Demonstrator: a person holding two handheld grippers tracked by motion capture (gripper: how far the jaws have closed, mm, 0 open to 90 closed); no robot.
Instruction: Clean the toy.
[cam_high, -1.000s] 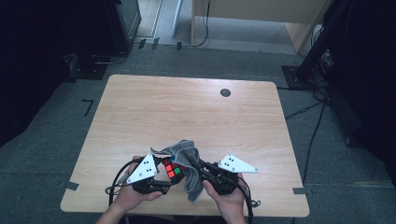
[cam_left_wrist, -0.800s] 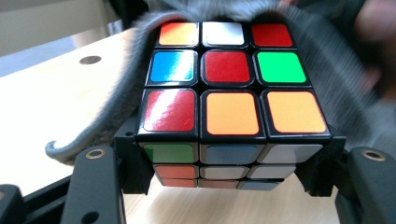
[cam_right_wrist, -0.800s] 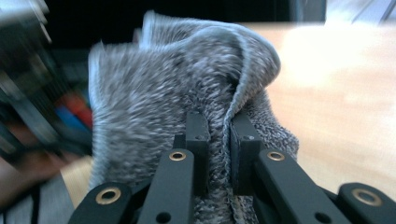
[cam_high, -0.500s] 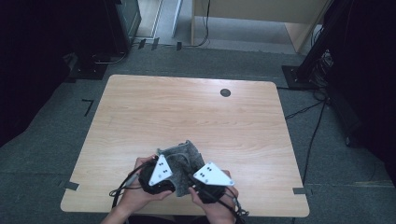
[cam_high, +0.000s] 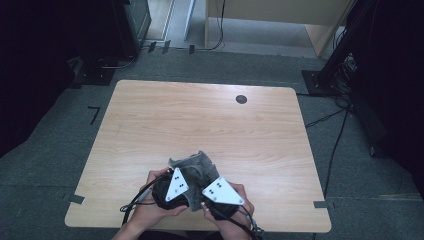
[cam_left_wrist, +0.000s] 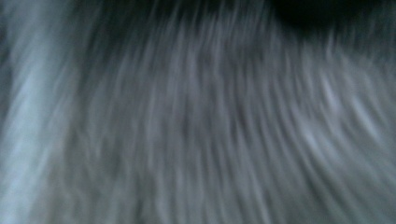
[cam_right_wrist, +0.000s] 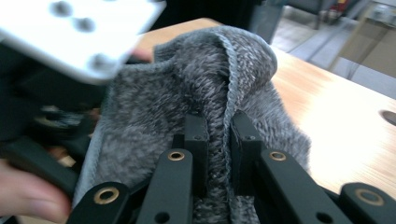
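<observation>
A grey fuzzy cloth (cam_high: 197, 165) lies bunched near the table's front edge, between the two hand-held grippers. My right gripper (cam_right_wrist: 219, 126) is shut on a raised fold of the cloth (cam_right_wrist: 210, 70), with the hem pinched between its black jaws. My left gripper (cam_high: 172, 192) sits close to the left of the right gripper (cam_high: 215, 200), and its jaws are buried under the cloth. The left gripper view looks straight onto blurred grey cloth (cam_left_wrist: 196, 121) pressed near the lens. The left gripper's white plate (cam_right_wrist: 79, 28) fills the right gripper view's upper left.
The wooden table (cam_high: 200, 120) has a dark round grommet (cam_high: 241, 99) at its far right. Black cables (cam_high: 132, 205) trail off the front edge beside the hands. Dark stands and cables surround the table on the carpet.
The two grippers have drawn together, the left one moving right and the right one left. A coloured puzzle cube seen between them earlier is now covered by the cloth.
</observation>
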